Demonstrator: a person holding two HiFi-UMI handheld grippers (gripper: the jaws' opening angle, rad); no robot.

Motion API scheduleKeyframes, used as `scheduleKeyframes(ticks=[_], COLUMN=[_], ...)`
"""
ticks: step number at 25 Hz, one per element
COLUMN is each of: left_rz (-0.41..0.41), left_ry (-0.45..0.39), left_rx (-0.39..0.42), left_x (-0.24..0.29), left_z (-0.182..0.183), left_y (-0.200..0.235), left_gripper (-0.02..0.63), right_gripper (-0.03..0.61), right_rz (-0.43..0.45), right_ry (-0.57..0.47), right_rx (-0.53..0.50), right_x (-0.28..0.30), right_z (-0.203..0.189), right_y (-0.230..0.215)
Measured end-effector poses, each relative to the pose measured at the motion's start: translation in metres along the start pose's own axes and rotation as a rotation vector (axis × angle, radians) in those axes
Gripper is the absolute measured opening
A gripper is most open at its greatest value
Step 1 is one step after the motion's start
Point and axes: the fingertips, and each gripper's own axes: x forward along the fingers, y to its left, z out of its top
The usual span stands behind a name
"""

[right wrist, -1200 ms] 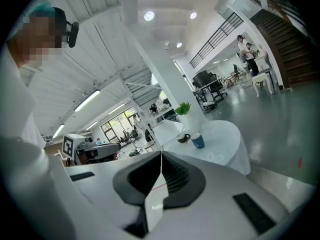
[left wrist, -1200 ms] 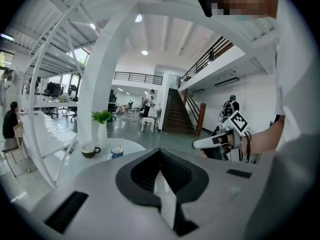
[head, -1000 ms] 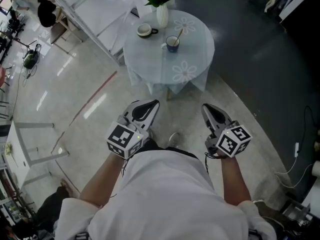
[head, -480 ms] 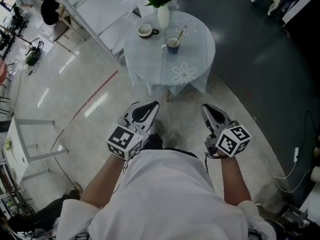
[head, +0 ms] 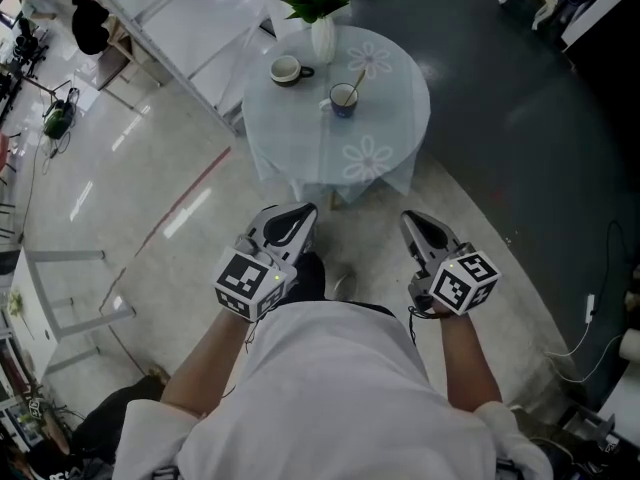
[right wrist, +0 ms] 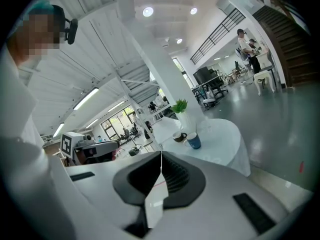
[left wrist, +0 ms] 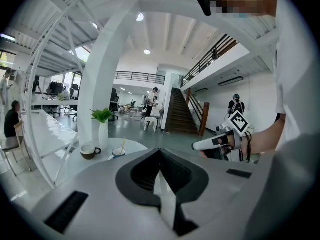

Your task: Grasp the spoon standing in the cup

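Stepping forward, the person brings the round table (head: 392, 118) a little nearer than it was 1 second ago. A dark shoe (head: 306, 273) now shows between the 2 arms. So the walk to the table is still going on, and the reach has not begun.

The left gripper (head: 306, 208) and the right gripper (head: 408, 218) sit low in front of the body, well apart from the table. Both pairs of tongs are pressed together with nothing in them.

The spoon (head: 357, 78) stands in the blue cup (head: 343, 98) near the middle of the table. Its handle leans up and to the right. A mug (head: 287, 69) sits by the far left edge, and a white vase (head: 322, 36) with a green plant sits at the far edge. Both are near the cup but do not touch it.

The near edge of the table is bare, so there is room to come in over it. The floor up to the table looks free too. A white frame (head: 190, 63) stands just beside the left edge, so I think the right side is the easier way in. The tongs must open before they can take the spoon.
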Motion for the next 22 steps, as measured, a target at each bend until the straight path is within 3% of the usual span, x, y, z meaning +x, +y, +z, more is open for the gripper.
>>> scheduleKeyframes(ticks=[22], left_rz=[-0.049], left_ry=[0.030], left_rx=[-0.054], left_x=[0.066], left_z=[0.021], left_y=[0.178], left_gripper=[0.021], right_gripper=[0.021], right_rz=[-0.063], right_ry=[0.055], right_rx=[0.021], right_x=[0.165], right_z=[0.063], right_y=[-0.028])
